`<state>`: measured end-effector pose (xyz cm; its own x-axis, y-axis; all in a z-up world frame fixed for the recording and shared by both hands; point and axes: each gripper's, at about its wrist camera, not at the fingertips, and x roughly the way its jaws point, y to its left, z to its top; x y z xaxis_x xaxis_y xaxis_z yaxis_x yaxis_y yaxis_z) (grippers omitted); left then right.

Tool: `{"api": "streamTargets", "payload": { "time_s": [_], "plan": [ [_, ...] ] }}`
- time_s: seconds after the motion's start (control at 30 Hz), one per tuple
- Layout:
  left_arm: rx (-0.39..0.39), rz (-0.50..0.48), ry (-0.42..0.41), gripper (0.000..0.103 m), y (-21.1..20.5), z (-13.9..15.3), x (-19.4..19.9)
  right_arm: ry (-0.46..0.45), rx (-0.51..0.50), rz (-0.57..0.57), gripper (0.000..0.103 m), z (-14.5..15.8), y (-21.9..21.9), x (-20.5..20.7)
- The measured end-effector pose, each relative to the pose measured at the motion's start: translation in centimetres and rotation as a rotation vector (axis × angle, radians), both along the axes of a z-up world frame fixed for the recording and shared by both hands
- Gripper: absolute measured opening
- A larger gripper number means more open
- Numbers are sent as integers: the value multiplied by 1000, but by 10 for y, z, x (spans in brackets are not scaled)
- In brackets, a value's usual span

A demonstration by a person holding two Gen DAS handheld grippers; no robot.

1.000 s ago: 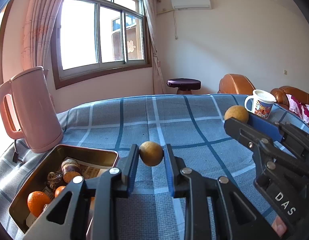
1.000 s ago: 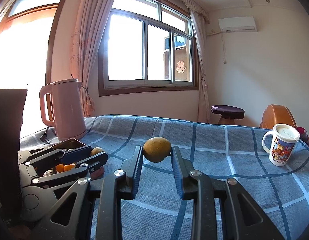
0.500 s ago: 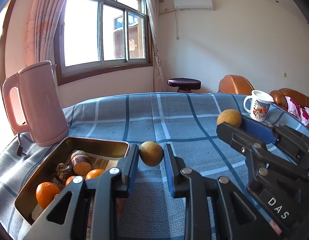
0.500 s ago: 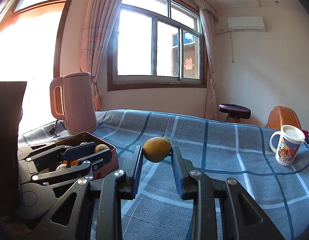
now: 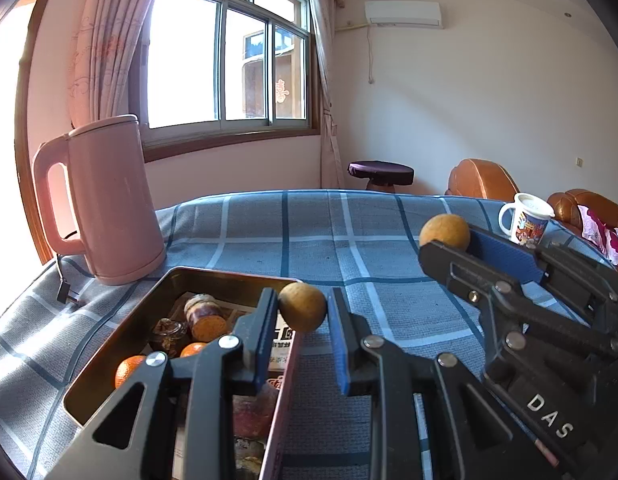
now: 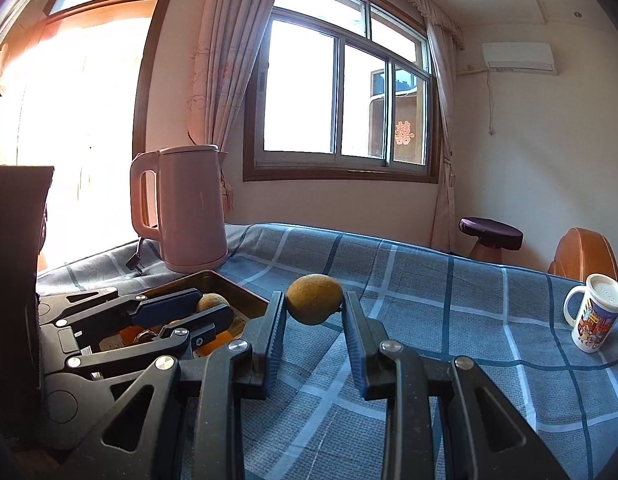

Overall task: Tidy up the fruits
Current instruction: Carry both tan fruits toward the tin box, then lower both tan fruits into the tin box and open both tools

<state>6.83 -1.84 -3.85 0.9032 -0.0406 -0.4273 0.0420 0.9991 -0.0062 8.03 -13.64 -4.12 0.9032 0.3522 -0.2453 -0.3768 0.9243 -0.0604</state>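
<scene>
My left gripper (image 5: 303, 312) is shut on a small round brown fruit (image 5: 301, 307), held just above the right rim of a metal tin (image 5: 109, 344) that holds oranges (image 5: 129, 370) and other snacks. My right gripper (image 6: 314, 308) is shut on a second brown fruit (image 6: 314, 299), over the blue checked tablecloth to the right of the tin (image 6: 237, 288). In the left wrist view the right gripper (image 5: 445, 240) shows at the right with its fruit (image 5: 444, 230). In the right wrist view the left gripper (image 6: 213, 307) sits low over the tin with its fruit (image 6: 211, 302).
A pink electric kettle (image 5: 101, 200) stands behind the tin at the table's left end, its plug (image 5: 67, 294) lying on the cloth. A white printed mug (image 6: 595, 318) stands at the right. Beyond the table are a dark stool (image 5: 381, 172) and brown leather seats (image 5: 479, 178).
Both grippers have moved left with their fruits. The tin and kettle have shifted right in both views, and the left gripper's fruit now hangs at the tin's right rim.
</scene>
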Motion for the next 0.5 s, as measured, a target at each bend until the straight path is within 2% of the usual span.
{"api": "streamTargets", "payload": {
  "time_s": [0.5],
  "plan": [
    [-2, 126, 24, 27, 51, 1, -6, -1, -11, 70, 31, 5, 33, 4]
  ]
}}
